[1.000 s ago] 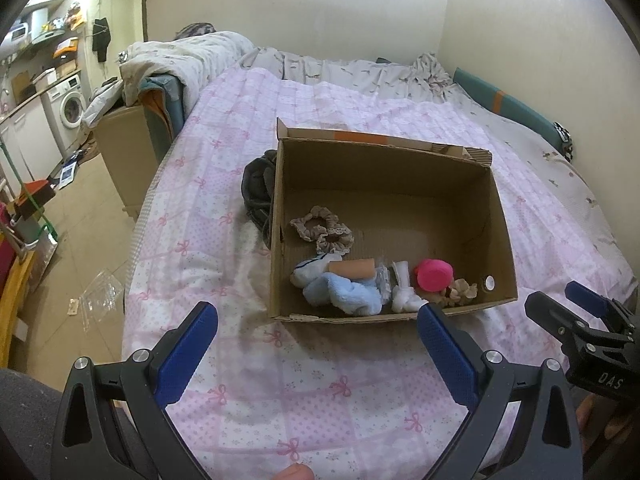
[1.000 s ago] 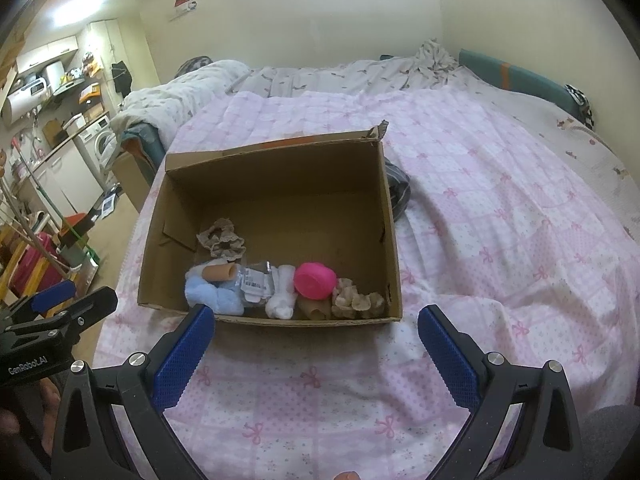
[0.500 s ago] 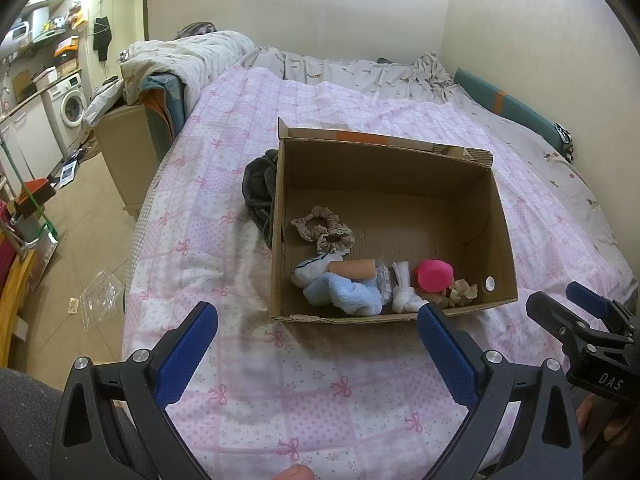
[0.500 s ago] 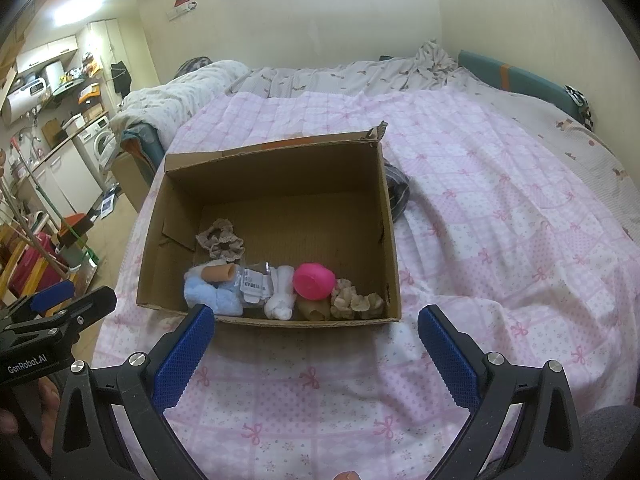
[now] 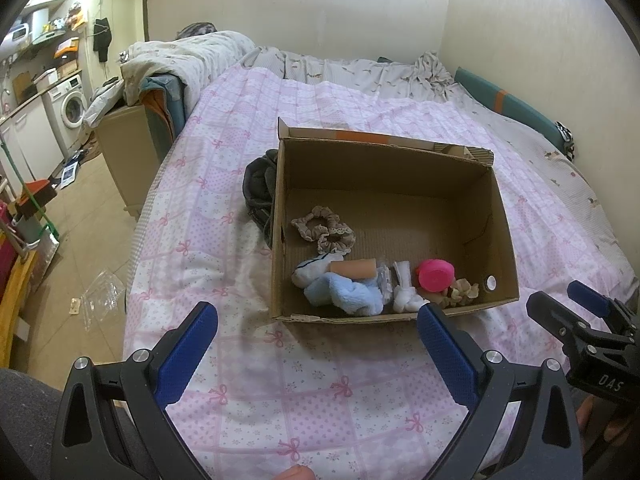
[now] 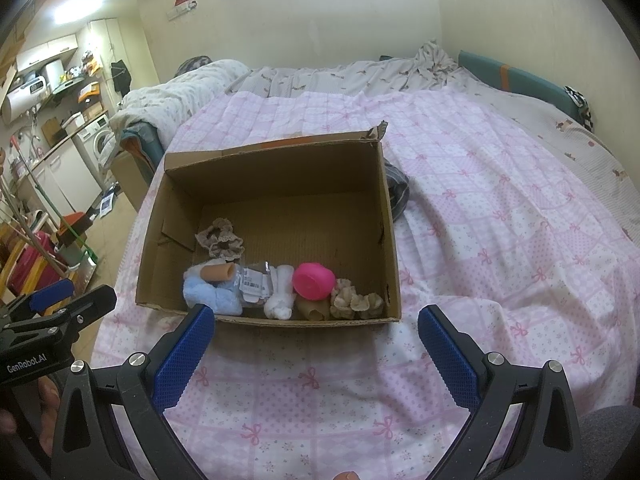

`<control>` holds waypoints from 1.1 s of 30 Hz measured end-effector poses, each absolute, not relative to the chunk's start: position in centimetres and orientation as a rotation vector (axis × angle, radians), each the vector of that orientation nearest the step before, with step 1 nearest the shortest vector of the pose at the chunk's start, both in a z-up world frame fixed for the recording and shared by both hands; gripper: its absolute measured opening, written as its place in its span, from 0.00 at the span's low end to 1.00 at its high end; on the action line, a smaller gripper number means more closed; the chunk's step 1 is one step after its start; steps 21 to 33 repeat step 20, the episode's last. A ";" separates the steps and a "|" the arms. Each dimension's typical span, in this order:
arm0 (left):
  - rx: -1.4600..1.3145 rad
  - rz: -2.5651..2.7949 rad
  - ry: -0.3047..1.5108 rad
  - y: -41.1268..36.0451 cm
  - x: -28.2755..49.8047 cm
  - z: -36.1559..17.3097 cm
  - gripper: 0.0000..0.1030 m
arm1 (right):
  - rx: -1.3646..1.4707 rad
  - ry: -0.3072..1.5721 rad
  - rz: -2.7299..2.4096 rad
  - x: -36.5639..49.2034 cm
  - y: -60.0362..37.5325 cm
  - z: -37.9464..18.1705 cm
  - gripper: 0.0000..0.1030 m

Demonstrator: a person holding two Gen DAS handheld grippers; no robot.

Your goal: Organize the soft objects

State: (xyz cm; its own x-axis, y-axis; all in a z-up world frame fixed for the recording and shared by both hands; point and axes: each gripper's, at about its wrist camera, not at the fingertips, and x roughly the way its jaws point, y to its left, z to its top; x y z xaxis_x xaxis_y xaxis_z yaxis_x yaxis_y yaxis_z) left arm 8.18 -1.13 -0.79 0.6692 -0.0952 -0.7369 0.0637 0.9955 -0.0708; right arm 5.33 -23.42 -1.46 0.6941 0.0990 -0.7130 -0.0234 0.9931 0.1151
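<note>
Both grippers wide open, holding nothing — box just in front.

Left gripper (image 5: pixel 316 326) & right gripper (image 6: pixel 314 328) hang over the pink blanket (image 6: pixel 500 240). Cardboard box (image 6: pixel 390 240) holds soft things along its near wall: blue sock (image 6: pixel 212 296), pink ball (image 6: pixel 313 281), brown scrunchie (image 6: pixel 220 240). Dark cloth (image 5: pixel 258 190) lies beside the box. Writing on the grippers: "GenRobot.AI", "DAS".
</note>
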 end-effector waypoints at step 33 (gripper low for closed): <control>-0.054 -0.100 0.840 -1.0 8.0 -1.0 0.97 | 0.099 0.800 0.067 5.3 -23.5 -1.4 1.00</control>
